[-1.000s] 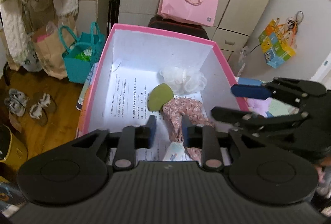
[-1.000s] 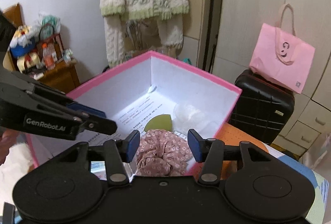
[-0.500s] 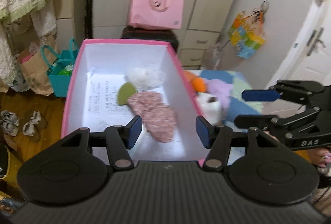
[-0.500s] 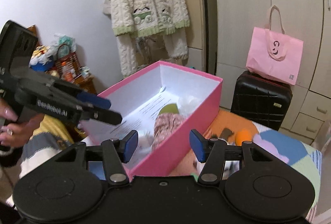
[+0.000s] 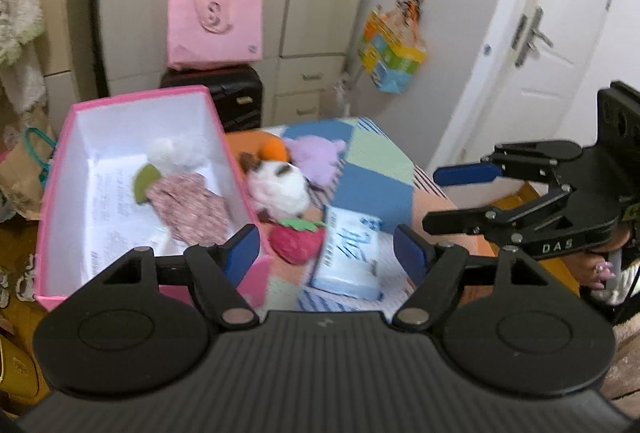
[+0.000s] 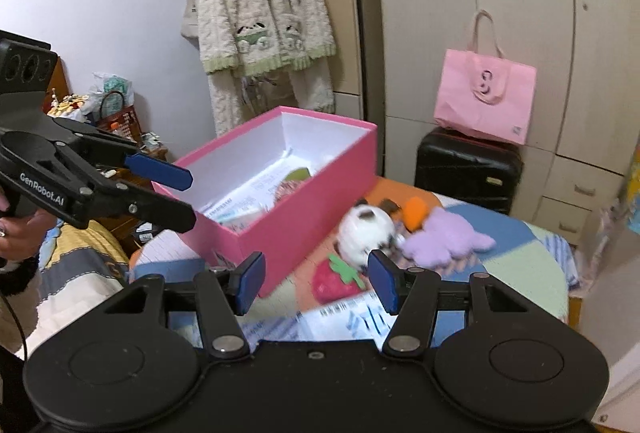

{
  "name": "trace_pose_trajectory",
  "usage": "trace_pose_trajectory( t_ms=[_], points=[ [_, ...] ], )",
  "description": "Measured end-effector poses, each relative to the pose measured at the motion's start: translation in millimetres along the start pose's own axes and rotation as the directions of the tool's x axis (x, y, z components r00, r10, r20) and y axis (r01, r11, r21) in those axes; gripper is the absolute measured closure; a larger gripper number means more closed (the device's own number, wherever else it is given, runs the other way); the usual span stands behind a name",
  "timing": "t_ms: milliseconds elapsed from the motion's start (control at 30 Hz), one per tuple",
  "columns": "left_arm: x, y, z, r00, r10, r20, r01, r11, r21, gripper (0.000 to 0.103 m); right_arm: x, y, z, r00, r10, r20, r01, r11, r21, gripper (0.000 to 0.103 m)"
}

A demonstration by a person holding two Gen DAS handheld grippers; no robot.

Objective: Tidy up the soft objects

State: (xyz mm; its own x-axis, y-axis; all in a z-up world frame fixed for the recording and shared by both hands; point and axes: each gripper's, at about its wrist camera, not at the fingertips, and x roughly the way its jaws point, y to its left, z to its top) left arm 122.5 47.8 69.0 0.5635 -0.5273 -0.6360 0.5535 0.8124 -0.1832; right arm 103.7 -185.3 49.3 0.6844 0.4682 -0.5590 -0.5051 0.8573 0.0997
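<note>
Both handheld grippers hang above the patchwork-covered table [image 5: 372,173] with their jaws released and nothing between them: the left gripper [image 5: 326,247] and, to its right, the right gripper [image 6: 316,283]. Along the table's left edge stands the open pink cardboard box with white walls [image 5: 236,173]. Lying in it on a printed sheet are a floral pink fabric piece [image 5: 188,203], a green felt leaf shape [image 5: 144,183] touching its far end, and a white mesh puff [image 5: 176,151] against the far wall. Outside, just beside the box's right wall, sits a white plush animal with dark patches [image 5: 280,189] (blurred, so I can't say which animal). Behind it lie an orange plush piece [image 5: 274,149] and a lilac plush toy [image 5: 316,153]; in front, a red felt strawberry with green leaves [image 5: 296,239] touches a blue-and-white tissue pack [image 5: 350,251] near the table's front edge.
</note>
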Motion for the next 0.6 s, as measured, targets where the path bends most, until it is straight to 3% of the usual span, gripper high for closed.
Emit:
trace_pose_trajectory(
  t_ms=[300,500,600],
  points=[
    [41,-29,-20,0.988,-0.073,-0.133,0.077,0.997,0.022,0.030,-2,-16,-35,0.998,-0.003,-0.057,0.000,0.999,-0.050,0.036],
    [73,-25,-37,0.978,-0.087,-0.190,0.079,0.996,-0.051,0.030,16,-31,-56,0.995,0.013,-0.100,-0.021,0.997,-0.078,0.034],
    [92,-24,-47,0.972,-0.102,-0.211,0.092,0.994,-0.059,0.030,31,-41,-61,0.993,0.004,-0.119,-0.014,0.997,-0.082,0.023]
  ],
)
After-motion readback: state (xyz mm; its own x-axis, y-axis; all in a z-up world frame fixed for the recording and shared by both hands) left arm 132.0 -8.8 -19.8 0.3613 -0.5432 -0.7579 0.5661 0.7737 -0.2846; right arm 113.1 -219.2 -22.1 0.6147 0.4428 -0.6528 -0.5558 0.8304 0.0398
